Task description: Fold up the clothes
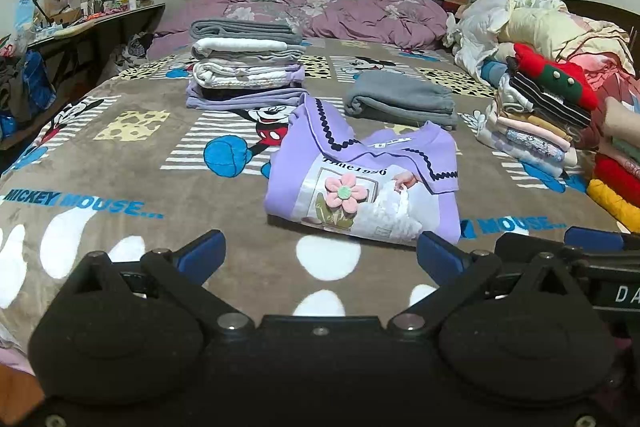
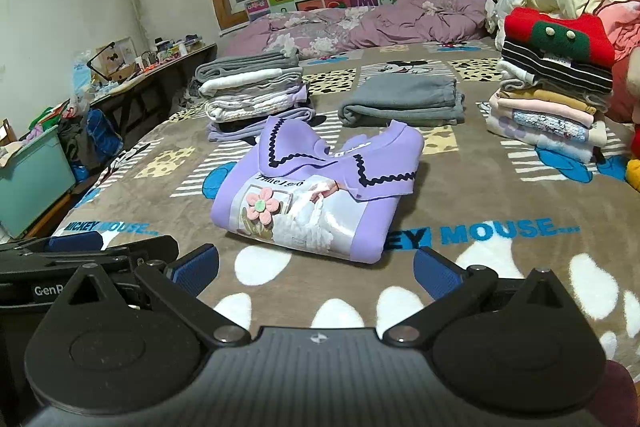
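A folded purple top (image 1: 362, 183) (image 2: 316, 191) with a black wavy-trimmed collar and a pink flower patch lies on the brown Mickey Mouse blanket (image 1: 160, 187) (image 2: 500, 195). My left gripper (image 1: 320, 253) hangs open just in front of its near edge, blue pads wide apart and empty. My right gripper (image 2: 316, 267) is open too, close to the top's near edge and holding nothing. The two grippers sit side by side; each shows at the edge of the other's view.
A stack of folded grey, white and purple clothes (image 1: 246, 67) (image 2: 256, 95) stands at the back left. Folded grey trousers (image 1: 400, 99) (image 2: 404, 103) lie behind the top. A taller colourful stack (image 1: 540, 107) (image 2: 556, 83) sits at right. A cluttered desk (image 2: 152, 71) and teal bin (image 2: 32, 179) flank the bed's left.
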### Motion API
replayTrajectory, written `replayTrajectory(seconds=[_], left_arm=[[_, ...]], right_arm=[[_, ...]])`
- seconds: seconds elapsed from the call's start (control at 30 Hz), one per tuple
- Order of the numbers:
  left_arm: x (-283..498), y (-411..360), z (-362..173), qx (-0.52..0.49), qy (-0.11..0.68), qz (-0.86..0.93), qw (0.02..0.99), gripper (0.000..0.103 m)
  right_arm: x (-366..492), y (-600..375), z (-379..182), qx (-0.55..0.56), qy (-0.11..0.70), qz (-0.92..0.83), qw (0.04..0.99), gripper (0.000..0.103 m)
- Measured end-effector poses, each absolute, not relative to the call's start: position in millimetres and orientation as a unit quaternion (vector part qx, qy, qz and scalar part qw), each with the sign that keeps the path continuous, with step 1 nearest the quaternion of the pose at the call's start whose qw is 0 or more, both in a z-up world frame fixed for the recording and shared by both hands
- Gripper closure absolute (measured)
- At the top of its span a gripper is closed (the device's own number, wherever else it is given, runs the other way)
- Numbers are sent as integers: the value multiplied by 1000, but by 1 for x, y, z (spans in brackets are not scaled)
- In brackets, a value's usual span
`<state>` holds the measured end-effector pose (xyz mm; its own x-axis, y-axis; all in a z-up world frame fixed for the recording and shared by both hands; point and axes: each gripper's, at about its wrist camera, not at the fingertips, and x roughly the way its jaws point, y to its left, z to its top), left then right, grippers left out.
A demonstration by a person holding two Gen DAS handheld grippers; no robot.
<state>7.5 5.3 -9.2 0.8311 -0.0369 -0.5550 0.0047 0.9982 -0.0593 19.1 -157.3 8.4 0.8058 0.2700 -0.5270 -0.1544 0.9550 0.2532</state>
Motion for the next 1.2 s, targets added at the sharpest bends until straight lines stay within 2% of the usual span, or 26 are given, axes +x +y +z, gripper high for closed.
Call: replayTrajectory(seconds=[1.2], left_arm=[[61,2,-39,-21,332,-8,943,0]], right_arm=[[64,-185,-25,196,301,173,917,0]])
